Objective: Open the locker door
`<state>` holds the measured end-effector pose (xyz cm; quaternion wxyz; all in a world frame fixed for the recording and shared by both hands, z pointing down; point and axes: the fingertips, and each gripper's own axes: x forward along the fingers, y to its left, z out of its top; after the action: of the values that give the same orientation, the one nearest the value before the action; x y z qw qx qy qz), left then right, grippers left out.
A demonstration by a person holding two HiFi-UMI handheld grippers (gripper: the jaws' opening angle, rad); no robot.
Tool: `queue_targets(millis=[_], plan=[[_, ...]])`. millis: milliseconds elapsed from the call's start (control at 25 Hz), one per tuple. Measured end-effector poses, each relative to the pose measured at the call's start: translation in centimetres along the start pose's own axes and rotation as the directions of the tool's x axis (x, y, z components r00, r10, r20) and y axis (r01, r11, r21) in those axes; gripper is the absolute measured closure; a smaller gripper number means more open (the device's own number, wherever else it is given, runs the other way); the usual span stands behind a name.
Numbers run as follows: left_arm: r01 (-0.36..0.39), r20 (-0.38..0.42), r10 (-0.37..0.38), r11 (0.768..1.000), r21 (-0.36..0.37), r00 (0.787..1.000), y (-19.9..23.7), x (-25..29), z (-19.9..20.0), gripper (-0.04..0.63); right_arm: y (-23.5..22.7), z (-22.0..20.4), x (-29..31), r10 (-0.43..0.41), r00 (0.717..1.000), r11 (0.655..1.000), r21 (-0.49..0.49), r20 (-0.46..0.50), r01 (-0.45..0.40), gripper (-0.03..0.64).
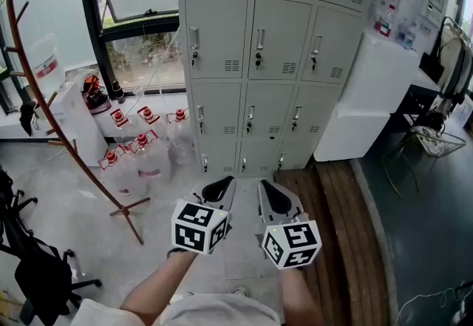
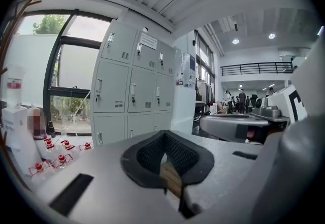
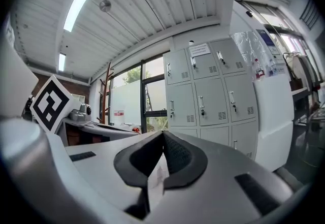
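Left gripper (image 2: 163,135) closed; only its view shows distant people (image 2: 242,99).

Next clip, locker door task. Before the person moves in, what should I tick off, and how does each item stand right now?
1. The left claw is empty: ok; its jaws are shut on nothing.
2. The right claw is empty: ok; its jaws are shut on nothing.
3. Either claw is within reach of a handle: not ok; both hang well short of the lockers, with floor between.
4. A door is ajar: not ok; every visible door is shut.
5. The door is unlocked: cannot tell.
6. The red-capped bottles are off the way in: ok; they stand left of the lockers' foot.
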<state>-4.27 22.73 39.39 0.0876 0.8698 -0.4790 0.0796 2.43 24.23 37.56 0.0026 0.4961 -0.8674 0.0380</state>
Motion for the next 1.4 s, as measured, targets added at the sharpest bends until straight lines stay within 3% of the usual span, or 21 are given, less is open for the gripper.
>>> queue_targets(millis=[320,600,920,1400], plan=[[0.019,-0.033,-0.018,0.999,0.027,0.999,-3.2,3.5,0.1,0.589,-3.4,-0.4,-0.7,0.055,0.998,0.998,0.010,-0.004,-0.055,0.614],[0.015,-0.040,-0.014,1.000,0.024,0.999,-3.5,5.1,0.7,0.589,-5.3,-0.3,0.0,0.078,0.997,0.997,0.023,-0.005,-0.078,0.614],[-0.005,-0.037,0.005,1.000,0.018,0.999,-1.5,7.4,1.2,0.589,-6.8,-0.5,2.4,0.085,0.996,0.996,0.024,-0.011,-0.084,0.614],[0.047,-0.017,-0.048,0.999,-0.017,0.999,4.6,15.9,3.2,0.589,-11.3,-0.4,11.6,0.043,0.998,0.999,-0.006,-0.047,-0.043,0.614]])
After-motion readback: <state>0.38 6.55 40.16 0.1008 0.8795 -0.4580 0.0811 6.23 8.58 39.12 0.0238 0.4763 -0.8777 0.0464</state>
